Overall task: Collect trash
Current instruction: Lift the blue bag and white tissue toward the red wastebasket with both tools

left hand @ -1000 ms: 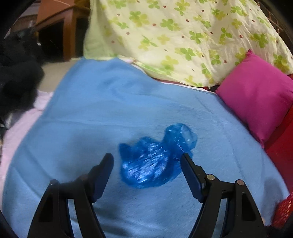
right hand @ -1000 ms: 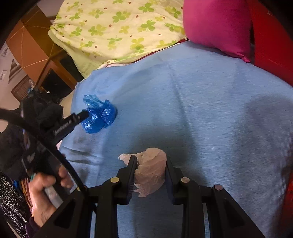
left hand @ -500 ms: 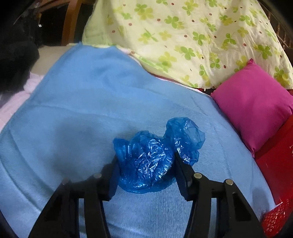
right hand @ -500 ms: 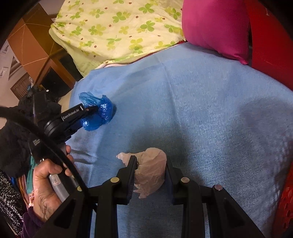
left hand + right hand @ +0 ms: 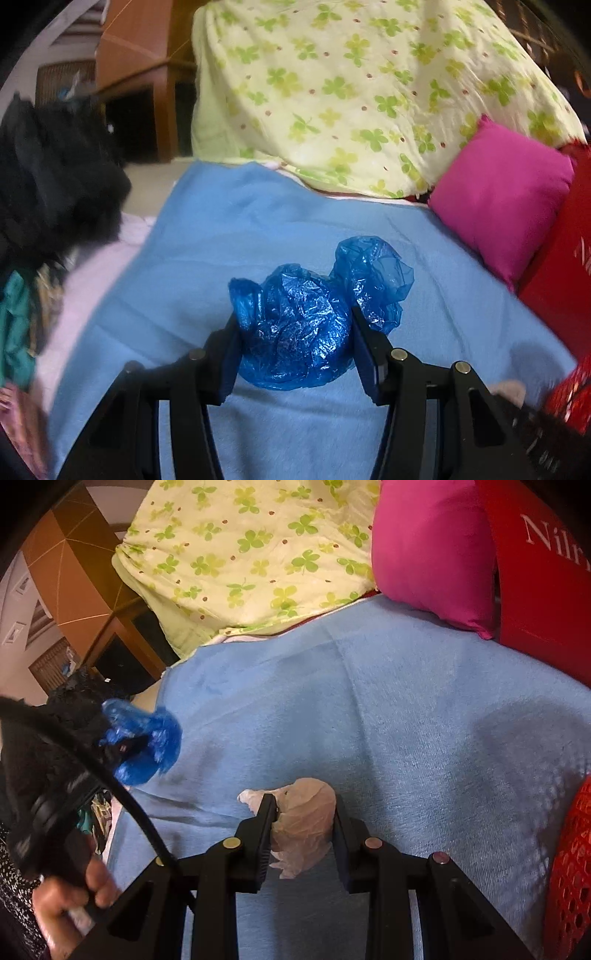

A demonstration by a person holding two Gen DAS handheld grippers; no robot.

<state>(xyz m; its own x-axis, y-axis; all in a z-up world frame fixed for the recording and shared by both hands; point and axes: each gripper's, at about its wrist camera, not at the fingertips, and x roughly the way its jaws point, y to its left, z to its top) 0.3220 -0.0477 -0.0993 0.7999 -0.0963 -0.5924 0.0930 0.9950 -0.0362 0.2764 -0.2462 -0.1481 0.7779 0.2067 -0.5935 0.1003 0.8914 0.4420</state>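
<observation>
Item one: our left gripper (image 5: 295, 332) is clamped on the crumpled blue bag (image 5: 306, 325) above the blue blanket (image 5: 258, 229), its lower edge hidden between the fingers. Item two: our right gripper (image 5: 302, 825) pinches the pale wrapper (image 5: 303, 823); at 4 o'clock a red basket (image 5: 569, 867) is cut off by the frame.

Bed cover: blue blanket (image 5: 229, 229)
Bedding: clover-print quilt (image 5: 354, 88), pink pillow (image 5: 502, 199)
Behind: brown wooden furniture (image 5: 147, 66)

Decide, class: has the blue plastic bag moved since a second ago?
Yes. The blue bag, clamped in the left gripper, has shifted left toward the blue blanket's edge.
</observation>
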